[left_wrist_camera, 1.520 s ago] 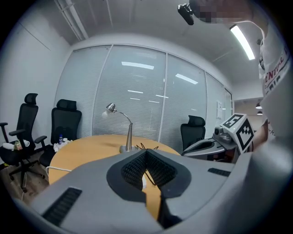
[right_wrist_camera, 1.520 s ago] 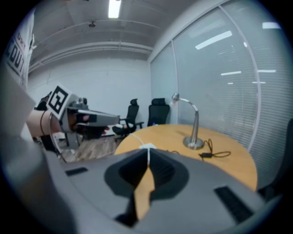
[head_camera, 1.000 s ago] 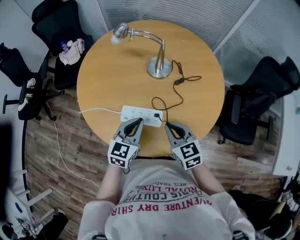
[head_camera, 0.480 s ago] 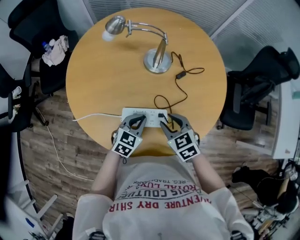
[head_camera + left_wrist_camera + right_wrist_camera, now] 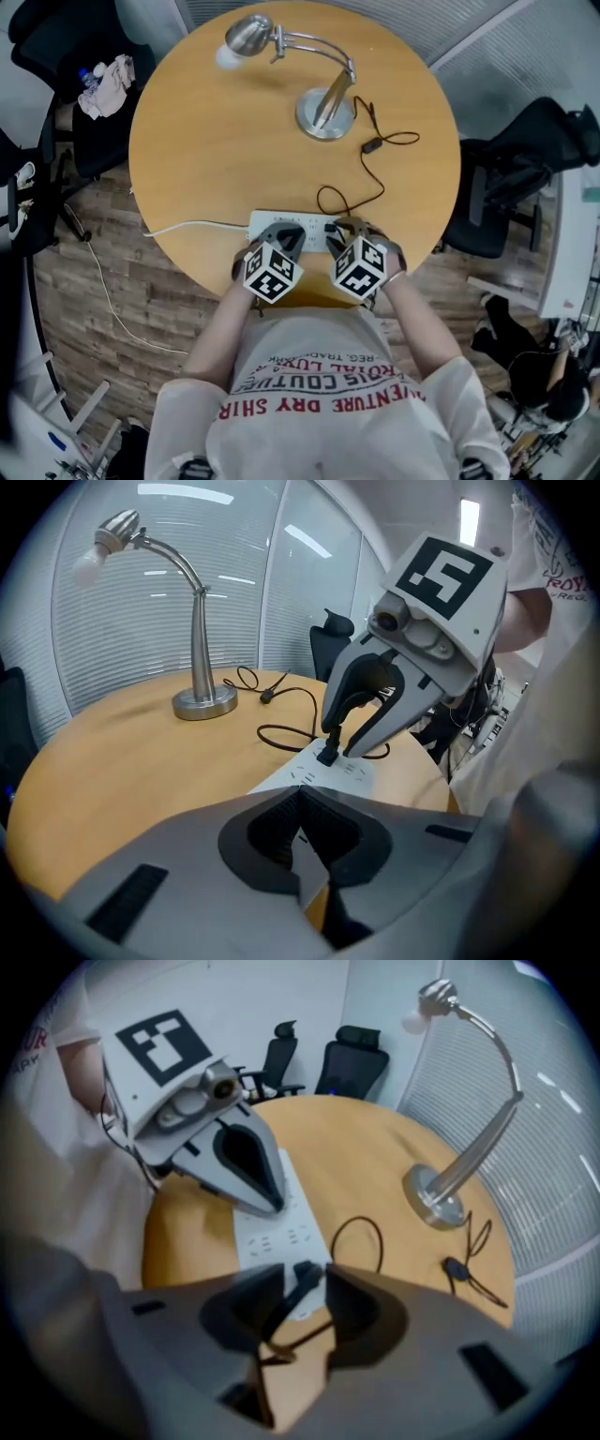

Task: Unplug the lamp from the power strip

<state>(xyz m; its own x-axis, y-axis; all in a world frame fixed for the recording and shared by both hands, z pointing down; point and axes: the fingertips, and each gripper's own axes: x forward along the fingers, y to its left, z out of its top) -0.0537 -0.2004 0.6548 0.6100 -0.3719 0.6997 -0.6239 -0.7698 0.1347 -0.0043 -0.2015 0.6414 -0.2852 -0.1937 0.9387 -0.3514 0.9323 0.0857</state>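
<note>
The silver desk lamp (image 5: pixel 325 112) stands at the far side of the round wooden table (image 5: pixel 206 159). Its black cord (image 5: pixel 361 187) loops down to a black plug (image 5: pixel 305 1274) seated in the right end of the white power strip (image 5: pixel 267 223). My right gripper (image 5: pixel 339 230) straddles that plug (image 5: pixel 328 754); its jaws are closing, with a gap still on each side. My left gripper (image 5: pixel 289 234) is shut, and its tips (image 5: pixel 267 1206) rest on top of the strip (image 5: pixel 272 1237).
The strip lies close to the table's near edge, and its white cable (image 5: pixel 187 227) runs off to the left. An inline switch (image 5: pixel 372 145) sits on the cord near the lamp base. Black office chairs (image 5: pixel 525 178) stand around the table.
Both grippers moved forward over the power strip. The right jaws spread apart and now sit around the plug. The left tips came down onto the strip.
</note>
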